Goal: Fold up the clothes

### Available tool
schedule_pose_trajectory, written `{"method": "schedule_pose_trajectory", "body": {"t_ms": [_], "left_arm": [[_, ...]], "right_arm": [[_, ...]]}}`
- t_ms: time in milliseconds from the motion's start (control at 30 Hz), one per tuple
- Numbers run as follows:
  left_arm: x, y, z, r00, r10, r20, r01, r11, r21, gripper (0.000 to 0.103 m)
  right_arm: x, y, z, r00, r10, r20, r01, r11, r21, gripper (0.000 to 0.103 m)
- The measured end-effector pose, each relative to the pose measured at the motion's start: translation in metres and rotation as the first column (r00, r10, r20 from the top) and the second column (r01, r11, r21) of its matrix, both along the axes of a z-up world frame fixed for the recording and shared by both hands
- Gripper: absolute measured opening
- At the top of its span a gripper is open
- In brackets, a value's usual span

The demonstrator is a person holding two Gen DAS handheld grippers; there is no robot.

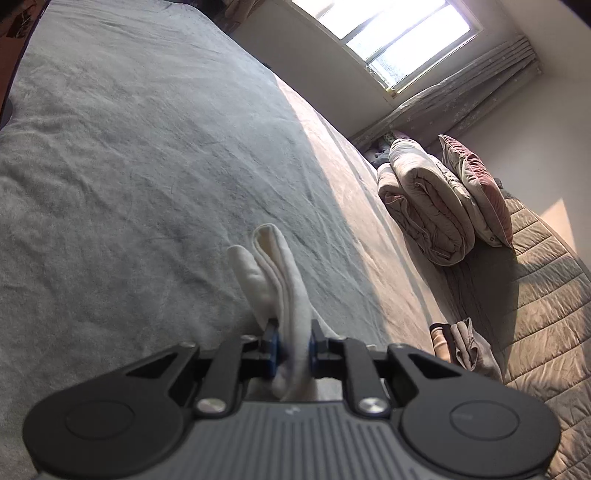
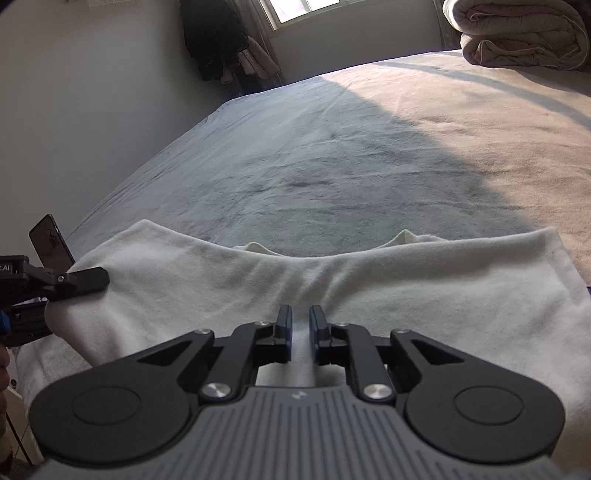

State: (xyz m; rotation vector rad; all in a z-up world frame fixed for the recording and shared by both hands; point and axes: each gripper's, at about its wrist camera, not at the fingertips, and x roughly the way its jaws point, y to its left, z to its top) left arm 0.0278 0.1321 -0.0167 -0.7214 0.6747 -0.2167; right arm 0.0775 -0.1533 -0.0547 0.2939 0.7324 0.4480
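Note:
A white garment lies spread across the near edge of a grey bed. My left gripper is shut on a bunched fold of the white garment, which sticks up between its fingers. In the right wrist view the left gripper shows at the garment's left corner. My right gripper sits over the middle of the garment's near edge, jaws nearly closed with cloth showing in the narrow gap; whether it pinches the cloth is unclear.
A rolled quilt and a pink pillow lie at the head of the bed. Small folded clothes lie on a quilted mat. Dark clothes hang by the wall. A window lights the far side.

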Motion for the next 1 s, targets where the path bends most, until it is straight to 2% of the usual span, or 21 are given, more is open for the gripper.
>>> {"method": "schedule_pose_trajectory", "body": {"t_ms": [200, 267, 333, 433, 567, 700, 767, 833, 1000], "left_arm": [[0.004, -0.039, 0.028, 0.991, -0.067, 0.116, 0.07, 0.997, -0.028, 0.015], [0.007, -0.053, 0.032, 0.987, -0.088, 0.135, 0.094, 0.995, -0.037, 0.015], [0.012, -0.07, 0.033, 0.982, -0.118, 0.149, 0.126, 0.991, -0.044, 0.015], [0.018, -0.093, 0.028, 0.974, -0.167, 0.152, 0.177, 0.983, -0.057, 0.016], [0.024, -0.119, 0.016, 0.96, -0.238, 0.147, 0.249, 0.966, -0.062, 0.017], [0.03, -0.135, 0.004, 0.943, -0.299, 0.146, 0.307, 0.951, -0.036, 0.021], [0.034, -0.141, -0.003, 0.934, -0.33, 0.136, 0.339, 0.94, -0.044, 0.024], [0.038, -0.147, -0.012, 0.921, -0.371, 0.117, 0.38, 0.923, -0.064, 0.034], [0.036, -0.163, -0.021, 0.877, -0.472, 0.089, 0.478, 0.876, -0.066, 0.04]], "right_arm": [[-0.004, -0.035, 0.018, 0.998, -0.048, -0.047, 0.057, 0.978, 0.201, 0.02], [-0.006, -0.05, 0.022, 0.995, -0.071, -0.066, 0.086, 0.958, 0.275, 0.024], [-0.007, -0.064, 0.026, 0.992, -0.095, -0.086, 0.119, 0.931, 0.346, 0.04], [-0.007, -0.084, 0.027, 0.985, -0.12, -0.125, 0.164, 0.883, 0.439, 0.04], [-0.009, -0.108, 0.024, 0.968, -0.164, -0.189, 0.239, 0.828, 0.507, 0.044], [-0.013, -0.128, 0.013, 0.939, -0.198, -0.282, 0.33, 0.753, 0.569, 0.045], [-0.016, -0.133, 0.009, 0.926, -0.212, -0.312, 0.362, 0.732, 0.576, 0.045], [-0.018, -0.138, 0.007, 0.915, -0.219, -0.339, 0.387, 0.713, 0.584, 0.045], [-0.025, -0.146, 0.005, 0.897, -0.224, -0.38, 0.424, 0.675, 0.604, 0.045]]}}
